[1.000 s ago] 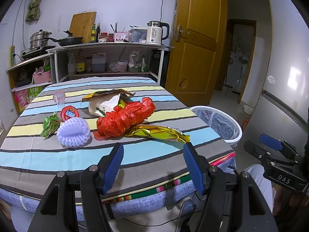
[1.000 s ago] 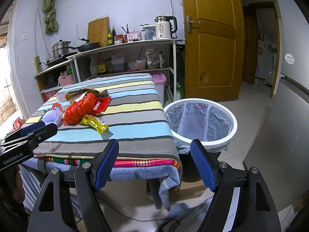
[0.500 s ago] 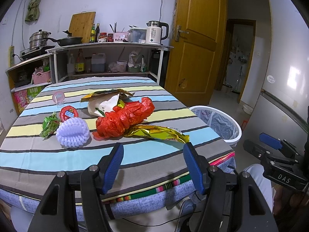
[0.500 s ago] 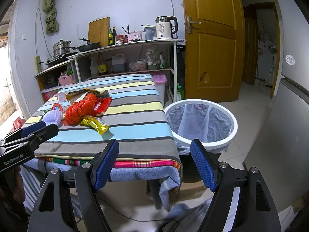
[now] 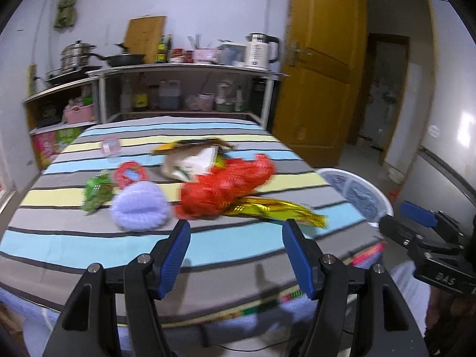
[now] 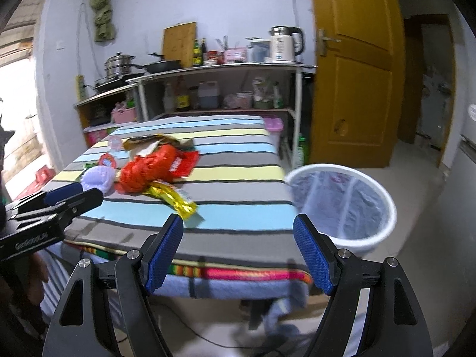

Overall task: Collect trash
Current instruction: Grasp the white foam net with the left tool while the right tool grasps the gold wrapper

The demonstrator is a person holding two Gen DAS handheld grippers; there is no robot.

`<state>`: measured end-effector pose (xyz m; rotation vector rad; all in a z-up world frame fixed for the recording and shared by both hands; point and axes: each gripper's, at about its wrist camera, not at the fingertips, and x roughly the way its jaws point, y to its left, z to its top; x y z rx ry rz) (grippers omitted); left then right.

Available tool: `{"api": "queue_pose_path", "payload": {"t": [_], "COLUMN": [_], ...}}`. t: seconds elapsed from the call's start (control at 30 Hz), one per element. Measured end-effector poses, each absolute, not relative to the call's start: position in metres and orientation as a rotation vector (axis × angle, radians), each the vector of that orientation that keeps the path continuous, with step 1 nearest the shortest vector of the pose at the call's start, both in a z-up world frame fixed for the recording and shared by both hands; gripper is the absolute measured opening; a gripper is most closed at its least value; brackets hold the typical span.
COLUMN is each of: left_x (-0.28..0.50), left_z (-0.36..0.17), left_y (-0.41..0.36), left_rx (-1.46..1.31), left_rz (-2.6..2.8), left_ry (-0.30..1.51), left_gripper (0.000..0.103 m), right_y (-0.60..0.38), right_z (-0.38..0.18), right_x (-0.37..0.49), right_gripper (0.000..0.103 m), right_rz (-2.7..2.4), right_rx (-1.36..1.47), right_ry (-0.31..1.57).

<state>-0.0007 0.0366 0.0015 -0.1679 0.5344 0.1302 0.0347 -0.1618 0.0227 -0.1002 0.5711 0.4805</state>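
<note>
Trash (image 5: 226, 190) nearer now — both grippers advanced, jaws apart.

Both views now motion-blurred. Left gripper (image 5: 236, 235) has moved closer to the table (image 5: 89, 247); the trash pile sits larger, lower in frame. Right gripper (image 6: 238, 230) has swung left; bin (image 6: 342, 205) shifted toward right of frame.

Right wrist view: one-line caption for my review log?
Open right gripper faces the striped table, trash pile at left, lined bin at right.
</note>
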Motion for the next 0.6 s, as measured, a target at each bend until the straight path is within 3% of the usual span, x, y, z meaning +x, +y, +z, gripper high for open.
{"api": "queue_pose_path", "payload": {"t": [0.5, 0.6], "left_x": [0.027, 0.034], "left_z": [-0.019, -0.023], "left_y": [0.13, 0.134], "left_rx": [-0.204, -0.216], "left_rz": [0.316, 0.297], "left_ry": [0.582, 0.598], "left_gripper": [0.066, 0.067], "right_y": [-0.092, -0.084], "right_z": [-0.004, -0.008], "right_x": [0.088, 0.095], "right_gripper": [0.077, 0.072], "right_rz": [0.664, 0.686], "right_rx": [-0.213, -0.218], "right_ry": [0.63, 0.652]}}
